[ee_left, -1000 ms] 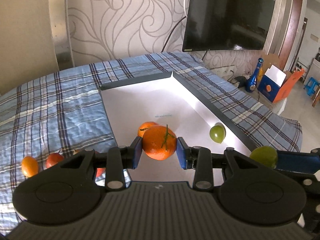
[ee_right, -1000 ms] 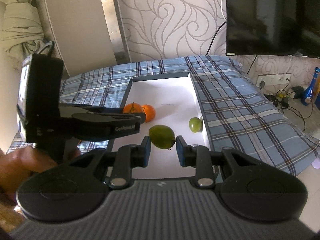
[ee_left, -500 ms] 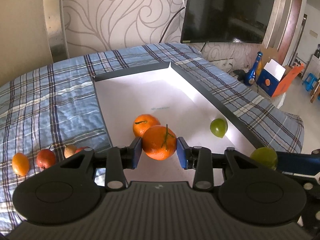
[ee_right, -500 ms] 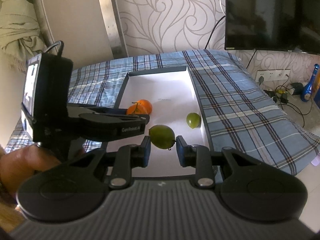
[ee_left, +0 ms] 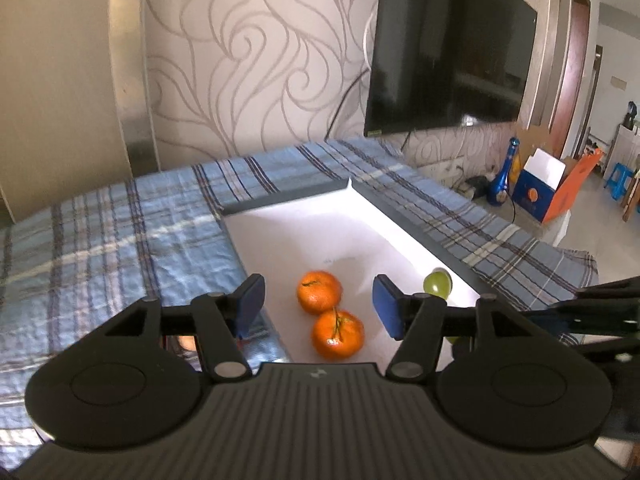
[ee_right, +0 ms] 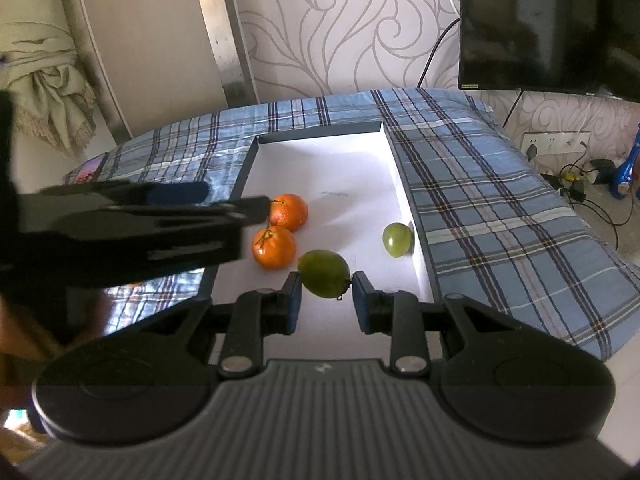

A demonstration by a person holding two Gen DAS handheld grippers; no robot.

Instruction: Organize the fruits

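Observation:
A white tray with a dark rim (ee_left: 320,232) (ee_right: 340,160) lies on the blue plaid cloth. Two oranges lie in it side by side: a stemmed one (ee_left: 338,335) (ee_right: 274,247) nearer me and another (ee_left: 319,292) (ee_right: 289,212) behind it. A small green fruit (ee_left: 438,284) (ee_right: 397,239) lies by the tray's right wall. My left gripper (ee_left: 318,310) is open and empty above the oranges. My right gripper (ee_right: 325,300) is shut on a larger green fruit (ee_right: 324,273), held above the tray's near end.
A wall-mounted TV (ee_left: 448,56) hangs behind the table. Boxes and a blue bottle (ee_left: 505,176) stand on the floor at right. The left gripper's body (ee_right: 120,232) crosses the left of the right wrist view. A draped cloth (ee_right: 44,72) hangs at far left.
My left gripper opened and let go of the stemmed orange, which now lies in the tray beside the other orange; the gripper has lifted back. My right gripper still holds the green fruit.

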